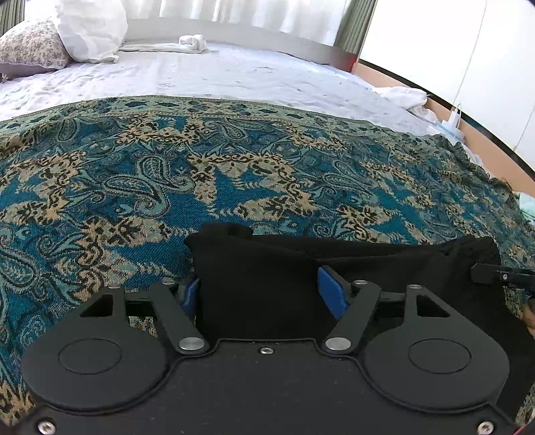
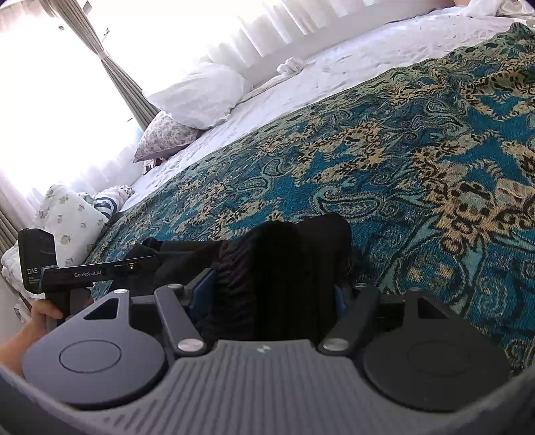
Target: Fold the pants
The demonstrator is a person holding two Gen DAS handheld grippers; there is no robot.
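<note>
Left gripper [image 1: 264, 294]: fills the bottom of the left view; blue fingers [image 1: 331, 294] stand apart with black cloth filling the gap between them. You cannot tell whether they pinch it or only flank it.

Right gripper [image 2: 272, 294]: fills the bottom of the right view; fingers [image 2: 202, 291] likewise apart around a thick bunch of cloth. Grip equally unclear.

Pants [image 1: 301, 267]: black, low centre of both views, lying on the throw [image 1: 200, 174] at its near edge, bunched and running across the frame between the two grippers.

Step in hand, by judgement: both ends are taken up for a fold.
- Close on all layers at each end before you lift.
- Keep both grippers level and pull lightly apart, so the cloth goes taut and the bunch flattens.
- Carry it forward over the throw and lay edge on edge.

Bed [image 1: 217, 73]: white sheet beyond the throw, upper half of the left view; pillows [image 1: 90, 30] at upper left.

Hand [image 2: 43, 313]: lower left of the right view, holding the other gripper's handle.

Hard to make out:
- Waistband and hems cannot be told apart; the black swallows seams and layers.
- The pants' near edge is hidden under both gripper bodies.
- The finger pads are mostly covered by cloth.
- The window glare washes out the upper left of the right view.
</note>
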